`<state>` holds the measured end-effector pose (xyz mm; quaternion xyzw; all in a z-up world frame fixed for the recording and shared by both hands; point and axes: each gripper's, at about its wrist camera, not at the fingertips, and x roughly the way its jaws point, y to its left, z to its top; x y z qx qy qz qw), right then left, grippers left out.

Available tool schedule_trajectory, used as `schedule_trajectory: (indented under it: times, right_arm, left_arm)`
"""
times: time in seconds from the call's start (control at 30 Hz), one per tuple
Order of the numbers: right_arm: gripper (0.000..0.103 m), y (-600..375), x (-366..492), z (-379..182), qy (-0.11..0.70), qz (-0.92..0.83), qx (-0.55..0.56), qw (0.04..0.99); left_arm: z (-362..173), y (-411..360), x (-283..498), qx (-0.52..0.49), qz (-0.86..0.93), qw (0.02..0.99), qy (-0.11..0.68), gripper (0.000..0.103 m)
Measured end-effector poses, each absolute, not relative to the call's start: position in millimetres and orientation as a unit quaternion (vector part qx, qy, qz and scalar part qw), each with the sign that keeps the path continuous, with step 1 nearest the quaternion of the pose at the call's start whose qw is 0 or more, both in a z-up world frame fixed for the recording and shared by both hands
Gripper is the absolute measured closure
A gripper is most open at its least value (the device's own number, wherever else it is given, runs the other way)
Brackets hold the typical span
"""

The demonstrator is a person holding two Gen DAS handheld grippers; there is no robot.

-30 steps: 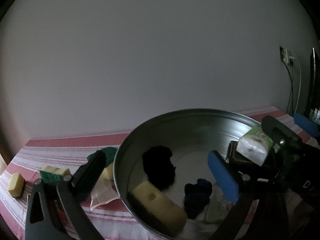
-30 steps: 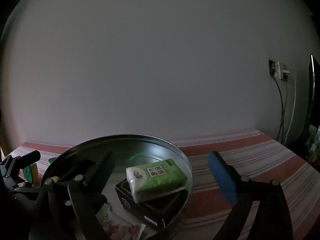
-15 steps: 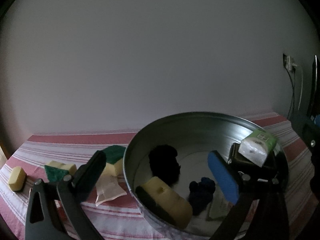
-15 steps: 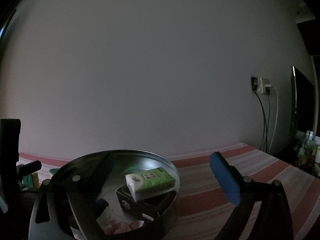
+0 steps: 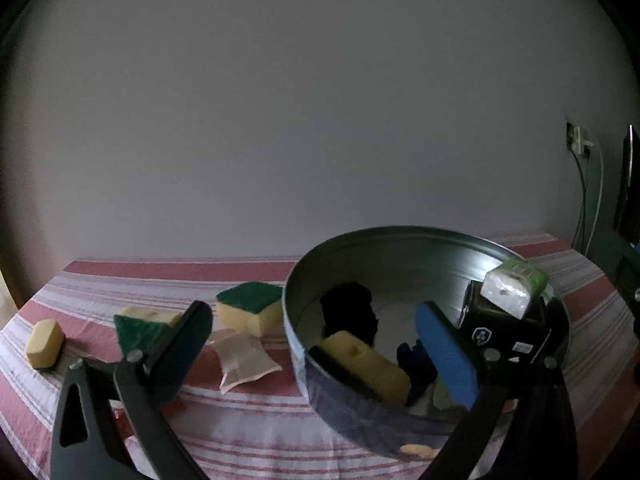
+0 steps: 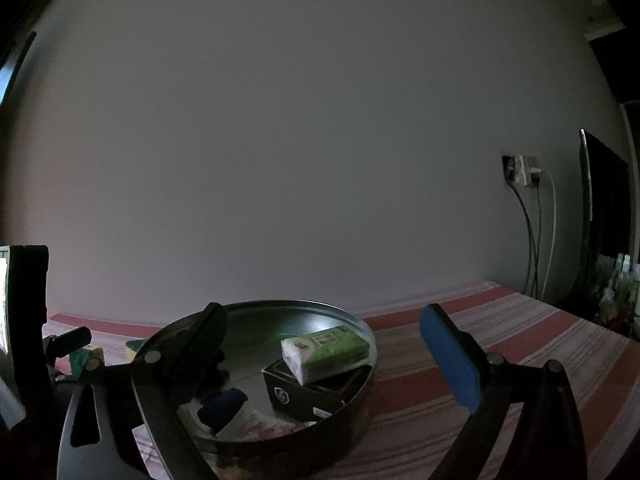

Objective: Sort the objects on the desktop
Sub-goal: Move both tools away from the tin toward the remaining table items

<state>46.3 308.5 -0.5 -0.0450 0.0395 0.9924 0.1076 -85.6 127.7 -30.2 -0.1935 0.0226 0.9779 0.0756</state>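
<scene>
Both views have drawn back since the earlier frames: the right hand-held gripper (image 6: 320, 356), previously close over the metal basin (image 5: 400, 236), now sits higher and farther off, and the left hand-held gripper (image 5: 312, 344) has shifted toward the loose items on the striped surface (image 5: 248, 436). Each gripper stands with fingers apart and nothing between them. Judged step: the left one is to collect the next item still outside the basin. To do this well, it should descend squarely over one piece, straddle its shorter sides, close on the foam body rather than a corner, and lift clear of the rim before carrying across. Count outside the basin: two yellow-and-green sponges, the nearer to the basin (image 5: 250, 308) and one farther left (image 5: 140, 322); one small yellow block (image 5: 44, 342); one pale sachet (image 5: 244, 358). Count inside: one yellow sponge (image 5: 364, 366), one black clump (image 5: 348, 312), one dark blue item (image 5: 414, 362), one black box (image 5: 500, 330) with one green tissue pack (image 5: 510, 286) resting on it. Further flat items beneath are indistinct.
</scene>
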Motion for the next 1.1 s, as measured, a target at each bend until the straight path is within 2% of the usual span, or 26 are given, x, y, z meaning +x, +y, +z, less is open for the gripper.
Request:
schedule_trajectory:
  times: [0.17,0.53,1.1]
  right_arm:
    - [0.004,296,50,0,0.029,0.994,-0.043,0.095]
    - [0.004,260,56,-6,0.061,0.995,-0.072,0.032]
    - [0.004,170,48,-14,0.038,0.991,-0.122,-0.045]
  left_arm:
    - [-31,117,-76,-0.195,0.978,0.067,0.030,0.000]
    - [-32,68,-50,-0.188,0.979,0.049,0.055,0.000]
    - [-38,-44,-50,-0.225,0.974,-0.024,0.022,0.000]
